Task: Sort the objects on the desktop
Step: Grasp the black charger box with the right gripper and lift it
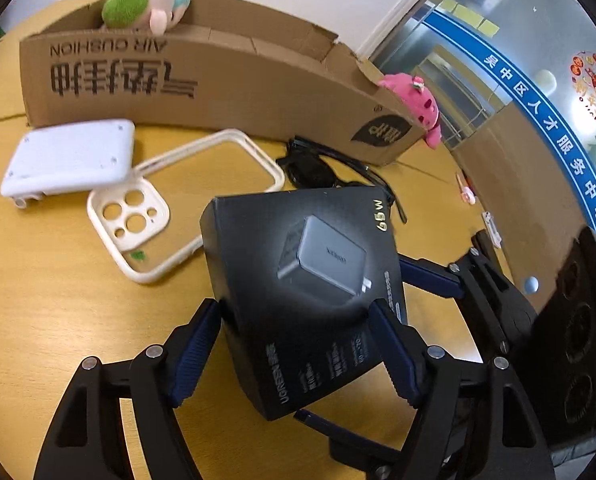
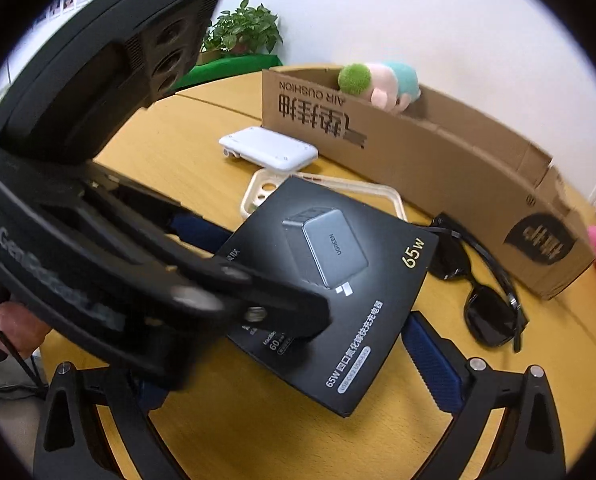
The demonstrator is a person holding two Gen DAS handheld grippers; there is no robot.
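Two grippers meet at the black charger box (image 1: pixel 302 296) on the yellow table (image 1: pixel 58 300). Left gripper (image 1: pixel 294 320) squeezes the box on both sides. Right gripper (image 2: pixel 282 344) is wide apart, near it. Sunglasses (image 2: pixel 482 292) lie right, by the cardboard box (image 2: pixel 438 160).

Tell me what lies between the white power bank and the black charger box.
The cream phone case lies between the white power bank and the black charger box, with its camera-hole end tucked under the power bank's edge. The left wrist view shows it best.
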